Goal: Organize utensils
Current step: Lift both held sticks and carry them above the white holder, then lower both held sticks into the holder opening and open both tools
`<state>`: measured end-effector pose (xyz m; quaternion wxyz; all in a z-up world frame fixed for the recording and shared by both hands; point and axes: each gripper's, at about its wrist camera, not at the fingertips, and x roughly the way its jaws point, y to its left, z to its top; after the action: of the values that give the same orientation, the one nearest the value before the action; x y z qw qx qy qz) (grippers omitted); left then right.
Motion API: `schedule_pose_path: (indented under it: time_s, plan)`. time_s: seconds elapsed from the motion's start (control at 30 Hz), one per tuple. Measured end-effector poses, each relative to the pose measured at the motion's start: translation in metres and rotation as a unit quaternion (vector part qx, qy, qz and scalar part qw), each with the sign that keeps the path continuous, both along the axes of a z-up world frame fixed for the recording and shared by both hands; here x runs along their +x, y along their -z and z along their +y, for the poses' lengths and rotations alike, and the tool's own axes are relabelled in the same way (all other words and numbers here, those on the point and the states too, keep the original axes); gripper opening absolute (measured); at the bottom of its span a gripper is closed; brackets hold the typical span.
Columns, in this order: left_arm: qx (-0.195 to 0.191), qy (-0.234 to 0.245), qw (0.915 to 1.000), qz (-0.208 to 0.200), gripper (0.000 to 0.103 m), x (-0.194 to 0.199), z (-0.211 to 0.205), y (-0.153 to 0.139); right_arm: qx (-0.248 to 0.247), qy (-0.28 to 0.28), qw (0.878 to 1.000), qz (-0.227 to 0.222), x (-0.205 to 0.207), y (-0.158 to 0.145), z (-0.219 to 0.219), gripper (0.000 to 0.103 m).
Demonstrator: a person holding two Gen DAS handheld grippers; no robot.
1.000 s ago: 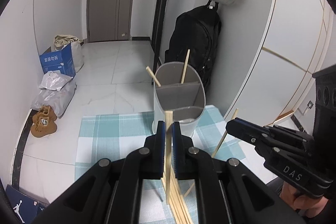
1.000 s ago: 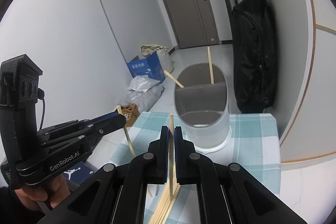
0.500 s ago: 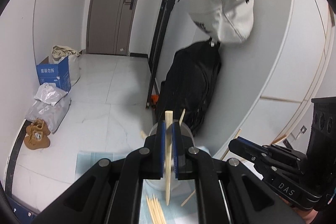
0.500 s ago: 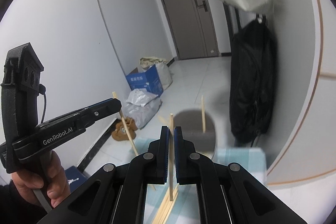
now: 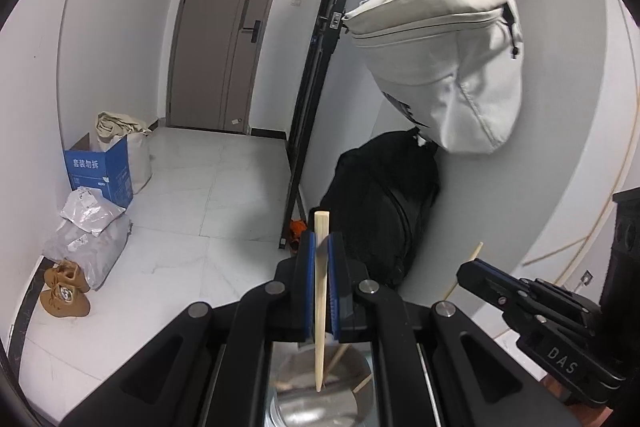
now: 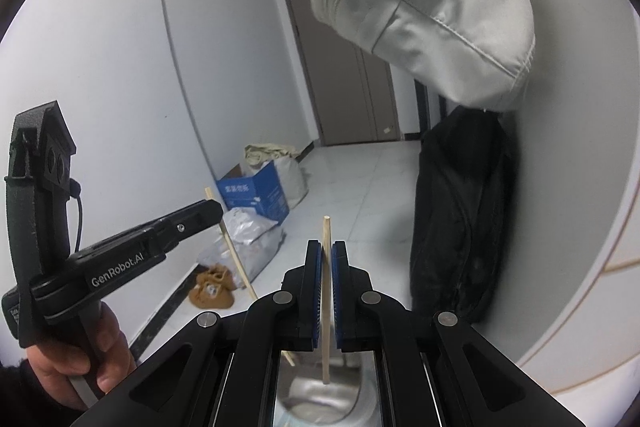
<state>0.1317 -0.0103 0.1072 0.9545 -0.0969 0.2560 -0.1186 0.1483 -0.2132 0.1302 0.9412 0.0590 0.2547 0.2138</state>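
Observation:
My left gripper (image 5: 320, 247) is shut on a wooden chopstick (image 5: 320, 307) that hangs upright, its lower tip above the mouth of the grey utensil holder (image 5: 316, 407). The holder shows only between the arms at the bottom, with other sticks leaning inside. My right gripper (image 6: 327, 247) is shut on a second chopstick (image 6: 327, 307), also upright over the holder (image 6: 320, 399). In the left wrist view the right gripper (image 5: 472, 273) sits to the right with its chopstick (image 5: 476, 253) poking up. In the right wrist view the left gripper (image 6: 212, 211) sits to the left, held by a hand (image 6: 80, 359).
A white bag (image 5: 440, 59) hangs on the wall above a black backpack (image 5: 384, 207), close behind the holder. On the floor to the left are a blue box (image 5: 100, 171), grey parcels (image 5: 88, 227) and brown shoes (image 5: 64, 291). A door (image 5: 228, 47) closes the hallway.
Both grippers have risen with their chopsticks. The checked cloth and the loose chopsticks on it have dropped out of view, and the holder now lies under the fingers.

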Motion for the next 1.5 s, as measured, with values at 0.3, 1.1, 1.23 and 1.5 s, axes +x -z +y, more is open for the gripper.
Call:
schedule_pose_path:
  time_s: [0.3, 1.1, 1.23, 1.5]
  plan:
    - [0.008, -0.008, 0.9999, -0.001, 0.002, 0.021, -0.002, 0.030, -0.031, 0.001, 0.999, -0.016, 0.020, 0.019, 0.013, 0.004]
    - [-0.023, 0.140, 0.9840, 0.108, 0.004, 0.028, -0.007, 0.068, -0.042, -0.067, 0.993, 0.088, 0.040, 0.093, 0.026, 0.007]
    - [-0.013, 0.114, 0.9883, 0.100, 0.037, 0.019, 0.001, 0.060, -0.018, -0.057, 0.993, 0.106, 0.033, 0.096, 0.016, 0.025]
    - [-0.048, 0.030, 0.9948, 0.085, 0.068, -0.004, 0.032, 0.046, 0.018, -0.020, 0.994, 0.109, 0.005, 0.086, -0.009, 0.050]
